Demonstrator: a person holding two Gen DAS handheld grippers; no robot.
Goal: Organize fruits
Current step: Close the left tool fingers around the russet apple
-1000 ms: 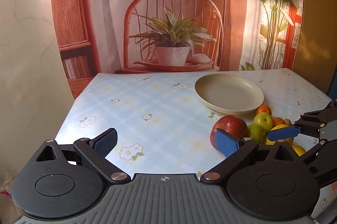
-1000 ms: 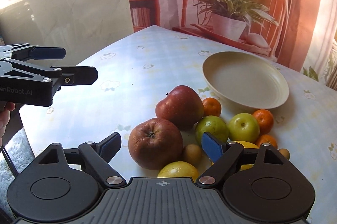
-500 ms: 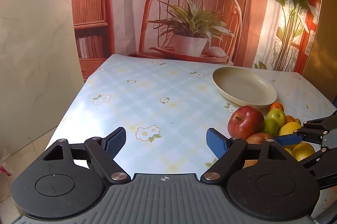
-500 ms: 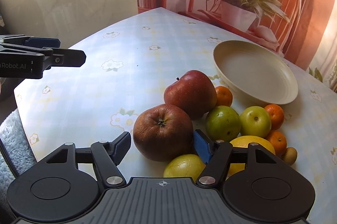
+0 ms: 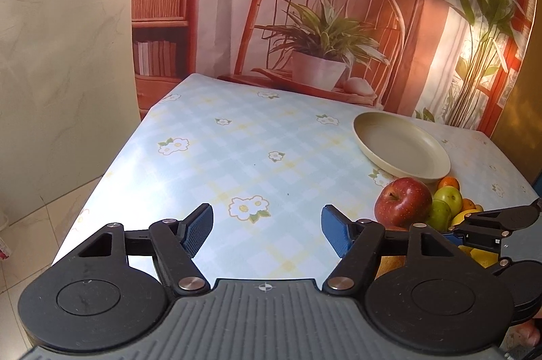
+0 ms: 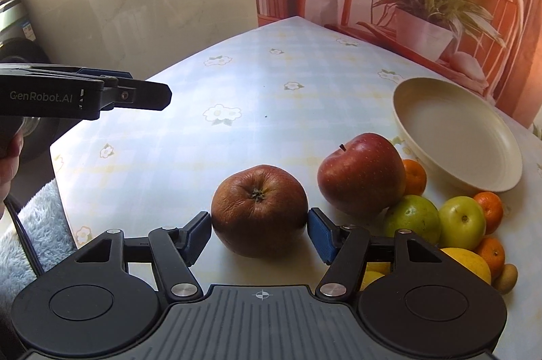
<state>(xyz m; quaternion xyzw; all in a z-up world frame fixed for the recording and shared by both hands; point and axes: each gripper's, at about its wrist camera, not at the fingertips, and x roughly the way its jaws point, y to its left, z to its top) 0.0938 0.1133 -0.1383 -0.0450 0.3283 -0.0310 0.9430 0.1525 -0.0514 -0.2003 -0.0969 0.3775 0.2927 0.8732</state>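
Note:
A wrinkled brown apple point(image 6: 259, 207) rests on the flowered tablecloth between the blue pads of my right gripper point(image 6: 259, 223). Its jaws are closing, and both pads touch the apple's near flanks. Behind it stands a red apple point(image 6: 362, 173), with a pile of green fruits point(image 6: 411, 219), small oranges point(image 6: 489, 207) and a yellow lemon point(image 6: 467, 261) to the right. A cream plate point(image 6: 454, 136) lies beyond them with nothing in it. My left gripper point(image 5: 267, 228) hovers over bare cloth left of the pile. Its jaws are closing with nothing between them.
The table's left edge point(image 5: 111, 170) drops to a tiled floor beside a marble wall. A printed backdrop of a chair and a potted plant point(image 5: 321, 55) hangs behind the table. A person's hand point(image 6: 8, 153) holds the left gripper, above a fluffy rug point(image 6: 37, 224).
Both grippers' jaws have narrowed. The right gripper moved in until the brown apple sat between its pads. The left gripper's view swung left, so the fruit pile slid toward the right edge.

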